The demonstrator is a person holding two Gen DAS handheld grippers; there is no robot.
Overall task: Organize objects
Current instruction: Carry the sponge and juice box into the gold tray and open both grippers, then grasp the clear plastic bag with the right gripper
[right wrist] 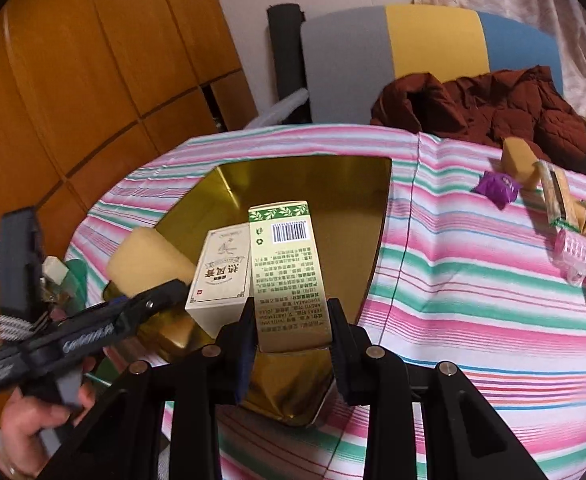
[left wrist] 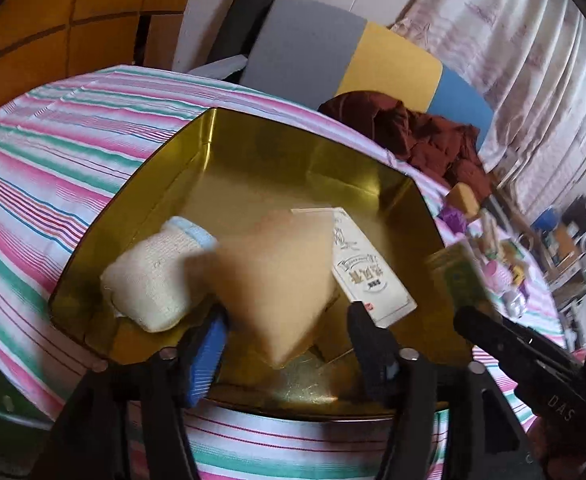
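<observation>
A gold tin tray point(left wrist: 253, 140) point(right wrist: 345, 216) sits on the striped tablecloth. In the left wrist view my left gripper point(left wrist: 289, 320) is shut on a tan sponge wedge point(left wrist: 277, 280), blurred, held over the tray. A rolled cream towel point(left wrist: 153, 280) and a white box point(left wrist: 369, 272) lie in the tray. In the right wrist view my right gripper point(right wrist: 291, 320) is shut on a gold and green box point(right wrist: 289, 272) above the tray's near edge, next to the white box point(right wrist: 221, 280). The sponge point(right wrist: 149, 260) and left gripper point(right wrist: 133, 312) show at left.
A dark red jacket point(right wrist: 493, 104) lies at the table's far side against a grey, yellow and blue cushion point(right wrist: 413, 52). Loose items lie at the right: another sponge point(right wrist: 517, 160), a purple packet point(right wrist: 497, 188), a pink roller point(right wrist: 573, 248). Wooden cabinets point(right wrist: 73, 80) stand at left.
</observation>
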